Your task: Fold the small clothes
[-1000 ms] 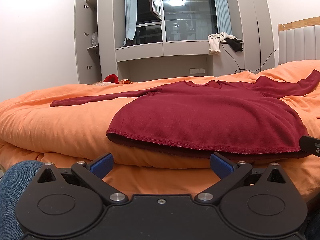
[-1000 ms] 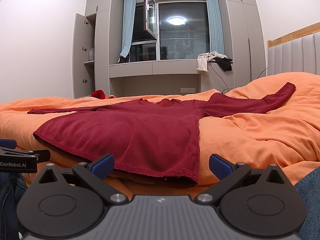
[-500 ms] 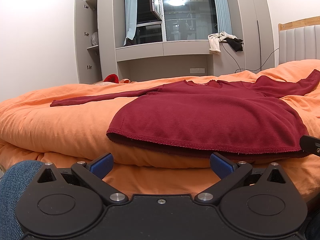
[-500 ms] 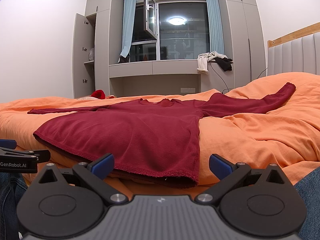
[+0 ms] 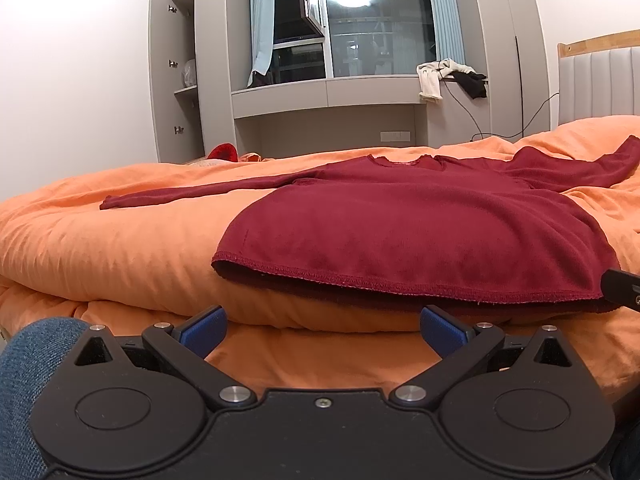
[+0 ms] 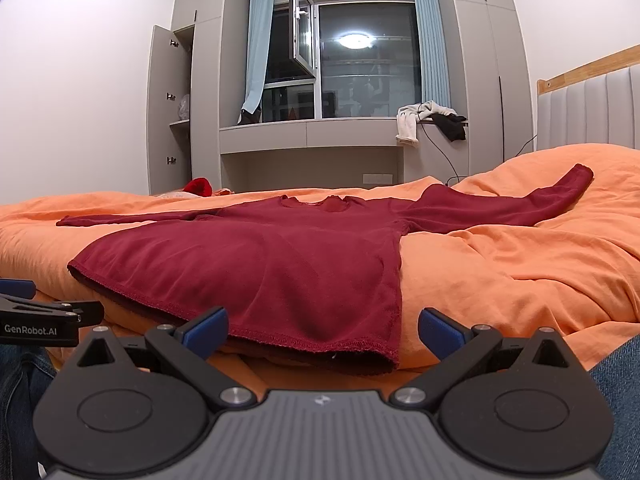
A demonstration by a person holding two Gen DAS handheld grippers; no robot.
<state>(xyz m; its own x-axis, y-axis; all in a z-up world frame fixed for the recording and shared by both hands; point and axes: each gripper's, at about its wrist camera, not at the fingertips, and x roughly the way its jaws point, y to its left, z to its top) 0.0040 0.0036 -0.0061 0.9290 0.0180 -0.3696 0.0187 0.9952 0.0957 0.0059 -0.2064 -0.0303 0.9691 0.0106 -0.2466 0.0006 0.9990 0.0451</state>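
Sweater point(image 5: 420, 232), dark red and long-sleeved, lies flat across the middle of both frames on the orange bed point(image 5: 100, 248), sleeves spread left and right, hem nearest me. My left gripper point(image 5: 322, 330) and right gripper point(image 6: 322, 330) sit at the bottom of their frames, fingers wide apart, holding nothing, just short of the hem.

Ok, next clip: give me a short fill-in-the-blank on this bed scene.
1. The red sweater lies spread flat on an ____ duvet.
2. Both sleeves are stretched ____ to the sides.
3. The left gripper and right gripper are both ____, holding nothing.

Missing words: orange; out; open
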